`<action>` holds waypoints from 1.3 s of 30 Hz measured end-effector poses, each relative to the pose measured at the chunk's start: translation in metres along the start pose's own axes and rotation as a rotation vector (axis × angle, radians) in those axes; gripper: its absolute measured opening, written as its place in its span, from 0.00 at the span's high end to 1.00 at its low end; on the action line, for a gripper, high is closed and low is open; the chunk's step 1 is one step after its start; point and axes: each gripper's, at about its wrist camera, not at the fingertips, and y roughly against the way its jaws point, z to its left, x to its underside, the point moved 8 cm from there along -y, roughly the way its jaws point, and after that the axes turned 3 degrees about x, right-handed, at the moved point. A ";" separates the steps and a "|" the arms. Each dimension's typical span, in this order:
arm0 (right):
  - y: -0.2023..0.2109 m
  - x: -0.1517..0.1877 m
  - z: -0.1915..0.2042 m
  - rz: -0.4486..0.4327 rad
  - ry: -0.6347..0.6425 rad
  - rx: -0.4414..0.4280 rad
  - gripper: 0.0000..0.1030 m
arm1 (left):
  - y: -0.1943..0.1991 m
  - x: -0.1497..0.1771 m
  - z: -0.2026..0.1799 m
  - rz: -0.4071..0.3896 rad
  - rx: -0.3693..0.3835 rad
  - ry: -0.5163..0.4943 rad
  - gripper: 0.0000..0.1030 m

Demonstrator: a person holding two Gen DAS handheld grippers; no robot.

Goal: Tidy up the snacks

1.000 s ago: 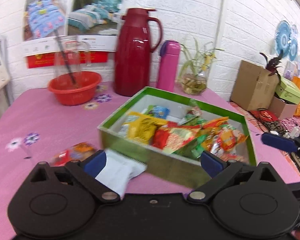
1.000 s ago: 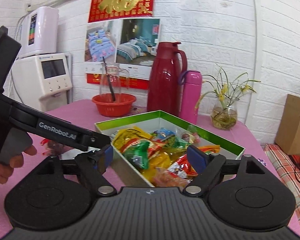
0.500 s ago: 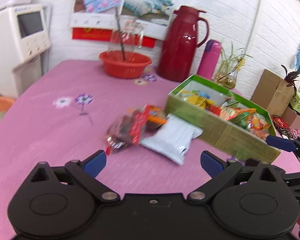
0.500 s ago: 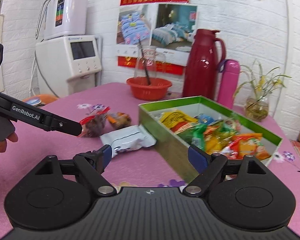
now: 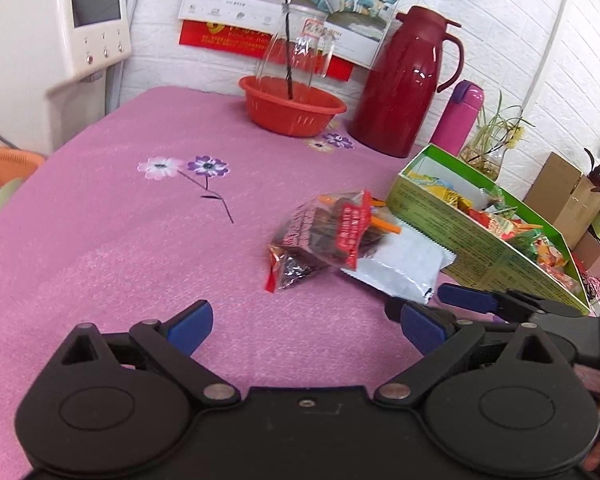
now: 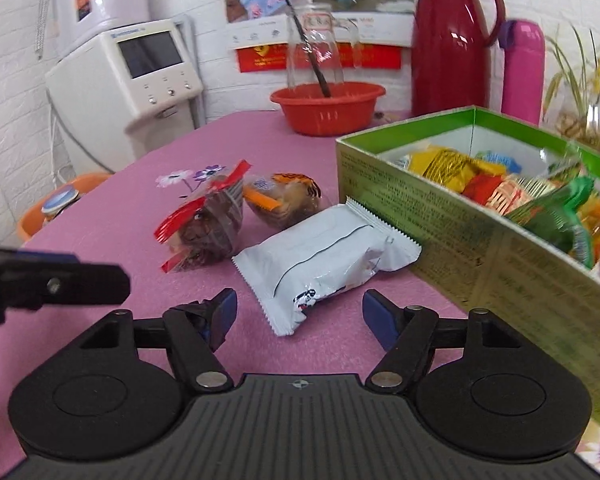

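White snack packet (image 6: 327,258) lies on the pink surface (image 5: 140,220) beside the green box (image 6: 452,216); the right gripper (image 6: 300,314), jaws spread but just narrowing, frames its near end untouched; left gripper (image 5: 304,326) released.

Pink tablecloth (image 5: 100,240) with white and purple flowers; green box (image 6: 460,216); white packet (image 6: 324,256); red-and-clear packet (image 6: 204,224); red basin (image 6: 328,108); dark-red flask (image 6: 452,36); pink bottle (image 6: 524,68).
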 end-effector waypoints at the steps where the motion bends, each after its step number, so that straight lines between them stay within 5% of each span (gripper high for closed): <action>1: 0.001 -0.001 -0.002 -0.017 -0.004 -0.001 0.29 | -0.002 0.000 0.001 0.005 0.004 0.003 0.00; 4: 0.010 0.003 -0.007 -0.010 -0.044 -0.021 0.77 | -0.005 0.002 0.001 0.017 0.022 0.003 0.00; 5: 0.015 0.004 -0.008 -0.021 -0.033 -0.019 0.81 | -0.006 0.003 0.000 0.020 0.028 -0.001 0.00; 18: 0.088 0.043 -0.048 -0.022 0.026 -0.007 0.88 | -0.019 0.019 -0.062 0.079 0.171 -0.076 0.00; 21: 0.106 0.054 -0.062 -0.016 0.010 0.020 0.83 | -0.027 0.027 -0.081 0.113 0.217 -0.082 0.00; 24: 0.117 0.060 -0.073 -0.022 0.006 0.050 0.61 | -0.036 0.036 -0.103 0.150 0.263 -0.085 0.00; 26: 0.121 0.060 -0.076 -0.041 0.016 0.064 0.35 | -0.042 0.040 -0.118 0.170 0.291 -0.100 0.00; 28: 0.122 0.057 -0.079 -0.059 0.021 0.078 0.24 | -0.049 0.043 -0.132 0.186 0.312 -0.116 0.00; 39: 0.105 0.052 -0.085 -0.065 -0.018 0.045 0.08 | -0.082 0.038 -0.166 0.239 0.376 -0.114 0.04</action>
